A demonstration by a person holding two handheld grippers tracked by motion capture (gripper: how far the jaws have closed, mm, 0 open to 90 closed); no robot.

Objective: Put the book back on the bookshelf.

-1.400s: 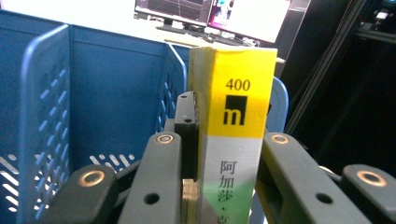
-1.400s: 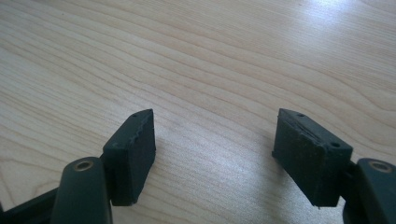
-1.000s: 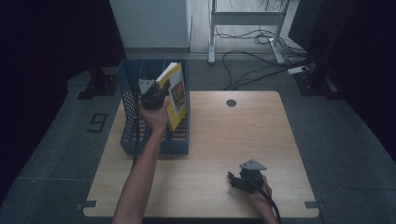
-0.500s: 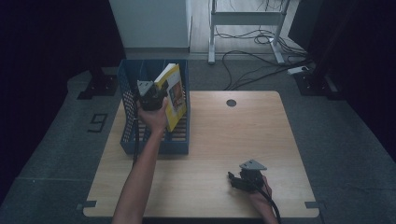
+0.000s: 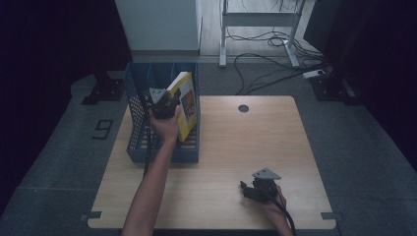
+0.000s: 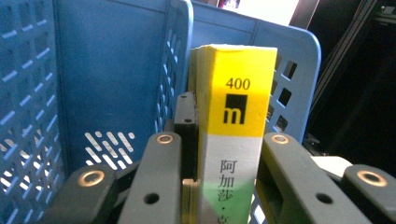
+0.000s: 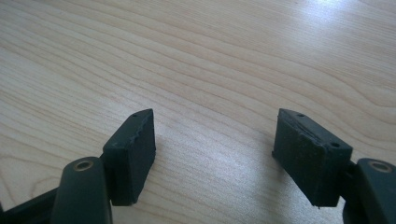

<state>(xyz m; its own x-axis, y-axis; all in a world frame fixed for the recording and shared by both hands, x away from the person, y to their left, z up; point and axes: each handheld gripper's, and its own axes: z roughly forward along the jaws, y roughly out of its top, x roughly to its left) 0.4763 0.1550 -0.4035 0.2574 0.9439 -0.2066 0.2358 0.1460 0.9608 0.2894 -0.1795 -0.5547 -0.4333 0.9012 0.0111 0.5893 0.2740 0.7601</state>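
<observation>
A yellow book [image 5: 185,101] stands tilted in the right compartment of a blue slotted file rack [image 5: 162,153] at the table's left. My left gripper [image 5: 171,100] is shut on the book from above. In the left gripper view the book's yellow and grey spine [image 6: 236,107] rises between the jaws, with the rack's blue walls [image 6: 107,70] behind it. My right gripper [image 5: 247,189] rests low on the wooden table [image 5: 236,142] near the front right. It is open [image 7: 217,140], with only bare wood [image 7: 210,56] between its pads.
A round cable hole [image 5: 243,108] sits in the table's far edge. Behind the table, a metal desk frame [image 5: 260,19] and loose cables [image 5: 275,73] lie on the floor. A "9" mark [image 5: 103,129] is on the floor at the left.
</observation>
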